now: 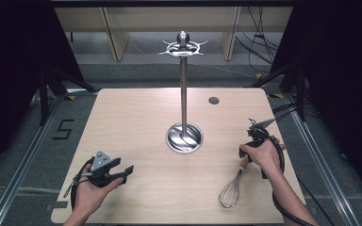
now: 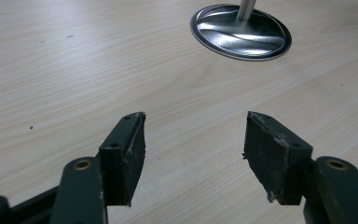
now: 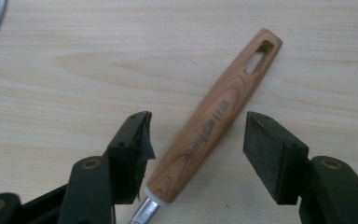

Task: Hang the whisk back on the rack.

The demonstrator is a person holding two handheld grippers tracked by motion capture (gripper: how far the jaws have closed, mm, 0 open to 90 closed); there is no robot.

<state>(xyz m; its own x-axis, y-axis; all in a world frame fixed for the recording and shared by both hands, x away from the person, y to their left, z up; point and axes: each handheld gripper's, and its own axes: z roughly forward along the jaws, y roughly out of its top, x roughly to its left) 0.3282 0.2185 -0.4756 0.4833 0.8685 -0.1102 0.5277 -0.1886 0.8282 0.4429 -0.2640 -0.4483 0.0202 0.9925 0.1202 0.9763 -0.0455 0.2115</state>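
On the near right of the bench (image 1: 136, 117), the whisk (image 1: 231, 190) lies flat, its wire head toward the near edge and its wooden handle (image 3: 214, 116) running up under the right gripper (image 1: 250, 151). From the right gripper view the jaws stand wide apart with the handle lying between them; neither pad presses on the wood, so the whisk rests on the bench, released rather than held. The handle lies slantwise in the gap, its lower end close to the left pad and its slotted end pointing away to the upper right. That slot looks made for hanging, which would explain the tall metal stand (image 1: 183, 84) in the middle of the bench: a round base, an upright pole, and a ring of hooks at the top.

At the near left, the left gripper (image 1: 118, 173) hovers low over bare wood, well apart from the whisk. Its jaws are spread and empty, and in the left gripper view they face the stand's base (image 2: 240, 31). My guess is that this hand is simply waiting out of the way while the right one works at the handle.
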